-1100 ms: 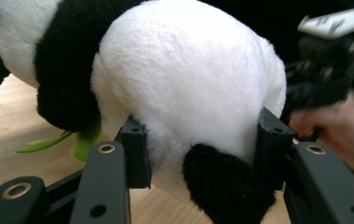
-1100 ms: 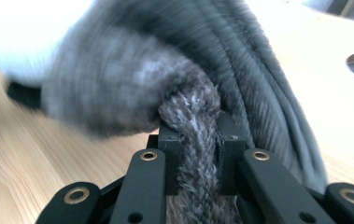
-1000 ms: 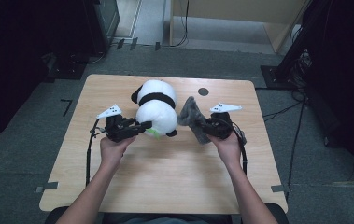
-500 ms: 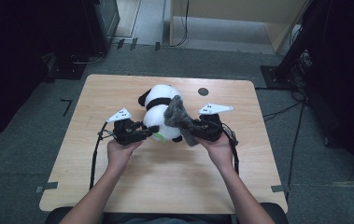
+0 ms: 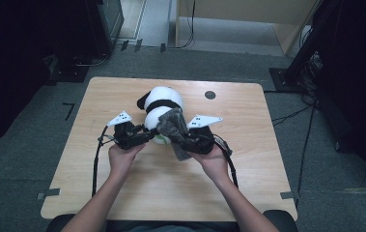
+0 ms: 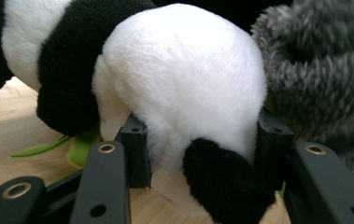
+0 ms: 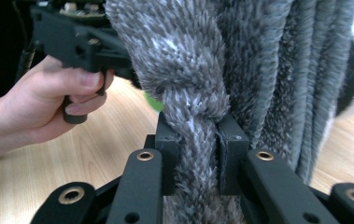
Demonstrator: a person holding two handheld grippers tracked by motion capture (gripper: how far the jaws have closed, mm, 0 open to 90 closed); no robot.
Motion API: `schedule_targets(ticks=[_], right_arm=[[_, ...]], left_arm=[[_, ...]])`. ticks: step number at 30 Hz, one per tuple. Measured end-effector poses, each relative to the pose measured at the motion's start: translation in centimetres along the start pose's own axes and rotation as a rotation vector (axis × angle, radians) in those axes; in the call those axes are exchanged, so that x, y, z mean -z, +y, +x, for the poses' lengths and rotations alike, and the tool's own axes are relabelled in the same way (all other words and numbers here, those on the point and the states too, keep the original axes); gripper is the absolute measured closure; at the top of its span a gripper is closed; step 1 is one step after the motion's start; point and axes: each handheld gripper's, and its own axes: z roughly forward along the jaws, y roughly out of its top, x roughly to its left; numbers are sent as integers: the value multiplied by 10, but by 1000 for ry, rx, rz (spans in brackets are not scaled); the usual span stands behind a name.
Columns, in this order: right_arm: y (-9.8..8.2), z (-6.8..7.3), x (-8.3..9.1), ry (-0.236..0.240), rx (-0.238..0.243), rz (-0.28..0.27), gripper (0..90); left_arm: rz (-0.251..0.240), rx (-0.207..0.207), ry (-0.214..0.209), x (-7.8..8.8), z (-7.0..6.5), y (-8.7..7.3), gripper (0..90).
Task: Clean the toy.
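**Operator:** Near the middle of the tabletop (image 5: 248, 164) I am holding the plush panda (image 5: 163, 104) with the left claw (image 5: 147, 137). Its jaws are clamped round the panda's white rump, with a black paw (image 6: 223, 179) bulging between them.

**Spotter:** And the right claw (image 5: 183, 143)?

**Operator:** It is pinched tight on a fold of the grey fuzzy cloth (image 5: 172, 126), which is draped against the near side of the panda, touching it. In the right gripper view the pile (image 7: 193, 121) is squeezed thin between the jaws.

**Spotter:** So you are wrapping the toy?

**Operator:** I am judging so. To do it well, I am thinking of keeping the left grip steady so the panda is not rolling, and lifting the cloth higher than the panda's back before carrying it across.

**Spotter:** Any worry?

**Operator:** The cloth is bunched, not spread, so it may be covering just a strip. The green leaf (image 6: 79, 147) under the panda is also sitting close to the left jaw; I am minding not to snag it.
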Motion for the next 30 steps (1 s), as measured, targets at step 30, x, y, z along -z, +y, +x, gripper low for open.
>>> schedule_targets(ticks=[30], right_arm=[[-30, -1, -34, 11, 134, 85, 773]], left_arm=[[-95, 86, -45, 14, 4, 7, 506]])
